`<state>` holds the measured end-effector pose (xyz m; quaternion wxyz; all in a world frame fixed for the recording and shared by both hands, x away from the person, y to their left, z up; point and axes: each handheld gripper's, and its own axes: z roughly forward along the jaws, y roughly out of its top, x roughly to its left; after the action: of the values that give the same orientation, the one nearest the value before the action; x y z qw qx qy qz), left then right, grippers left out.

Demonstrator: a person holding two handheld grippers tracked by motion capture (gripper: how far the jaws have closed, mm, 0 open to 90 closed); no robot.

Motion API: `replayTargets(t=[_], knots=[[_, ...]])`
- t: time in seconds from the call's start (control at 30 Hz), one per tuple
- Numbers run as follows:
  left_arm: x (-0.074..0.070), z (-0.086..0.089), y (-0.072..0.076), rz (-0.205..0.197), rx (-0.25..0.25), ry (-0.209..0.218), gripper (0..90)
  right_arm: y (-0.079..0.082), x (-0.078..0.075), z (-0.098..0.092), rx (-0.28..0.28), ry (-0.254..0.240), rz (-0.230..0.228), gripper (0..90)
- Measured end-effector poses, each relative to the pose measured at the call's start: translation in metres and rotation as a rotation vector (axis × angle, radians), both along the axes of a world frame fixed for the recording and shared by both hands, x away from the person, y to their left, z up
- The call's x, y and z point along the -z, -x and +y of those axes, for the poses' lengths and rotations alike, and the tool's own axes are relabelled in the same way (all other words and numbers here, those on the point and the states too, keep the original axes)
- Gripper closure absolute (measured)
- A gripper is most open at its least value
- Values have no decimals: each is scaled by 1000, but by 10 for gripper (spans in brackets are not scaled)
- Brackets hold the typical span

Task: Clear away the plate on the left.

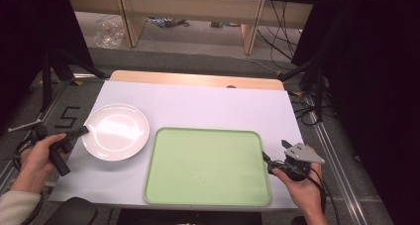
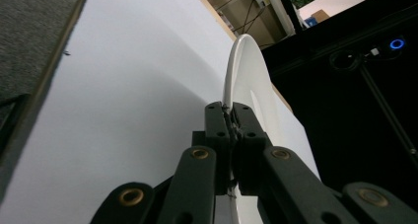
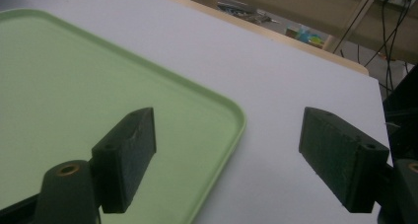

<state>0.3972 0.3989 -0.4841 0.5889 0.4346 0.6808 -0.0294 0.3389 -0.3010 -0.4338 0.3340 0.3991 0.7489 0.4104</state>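
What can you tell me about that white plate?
The white plate is round, glossy and plain, ceramic or hard plastic by the look of it, with a shallow well and a broad raised rim. It is empty. It lies on the white table cover, left of the green tray and apart from it. The left gripper is shut on its left rim, one jaw above the rim and one below.

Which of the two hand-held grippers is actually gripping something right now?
The left hand-held gripper: its jaws are shut on the white plate's rim. The right hand-held gripper is open, holding nothing, beside the green tray.
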Motion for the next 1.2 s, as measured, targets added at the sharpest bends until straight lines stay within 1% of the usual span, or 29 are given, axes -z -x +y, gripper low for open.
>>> replayTargets(t=[0.03, 0.13, 0.2, 0.23, 0.33, 0.37, 0.53, 0.57, 0.67, 0.7, 0.73, 1.03, 1.1, 1.13, 1.17, 1.2], knots=[[-1, -1, 0, 1, 1, 9, 866, 0, 0, 0, 0, 3, 0, 228], [-2, -4, 0, 0, 3, 15, 865, 0, 0, 0, 1, 5, -4, 228], [-4, -6, -1, -6, 14, 14, 866, 0, 0, -1, -2, 8, 4, 228], [-4, -6, -1, -6, 14, 14, 865, 0, 0, 0, -3, 1, 18, 228], [-5, -9, -2, -3, 23, 21, 866, 0, 0, 0, -3, 1, 17, 228], [-5, -10, -2, -2, 25, 22, 866, 0, 0, -1, -2, 7, 4, 228], [-6, -12, -3, -3, 32, 20, 866, 0, 0, -1, -1, 7, 5, 228], [-6, -14, -3, -4, 37, 24, 866, 0, 0, 0, 2, 4, -4, 228], [-6, -15, -4, -4, 40, 26, 866, 0, 0, 0, 2, 3, -5, 228], [-7, -17, -5, -6, 49, 29, 866, 0, 0, -1, -1, 6, 2, 228], [-8, -18, -5, -7, 51, 27, 866, 0, 0, 0, 2, 3, -5, 228], [-12, -26, -9, -12, 70, 31, 866, 0, 0, 0, 3, 3, -6, 228], [-13, -28, -10, -13, 75, 26, 866, 1, 0, 0, 4, -6, 6, 228], [-13, -28, -10, -13, 75, 26, 866, 0, 0, 0, 3, -3, 2, 228], [-13, -29, -11, -16, 74, 30, 866, 1, 0, 0, 3, -5, 7, 228], [-14, -30, -12, -14, 78, 28, 866, 0, -1, -1, 2, 2, -1, 228]])
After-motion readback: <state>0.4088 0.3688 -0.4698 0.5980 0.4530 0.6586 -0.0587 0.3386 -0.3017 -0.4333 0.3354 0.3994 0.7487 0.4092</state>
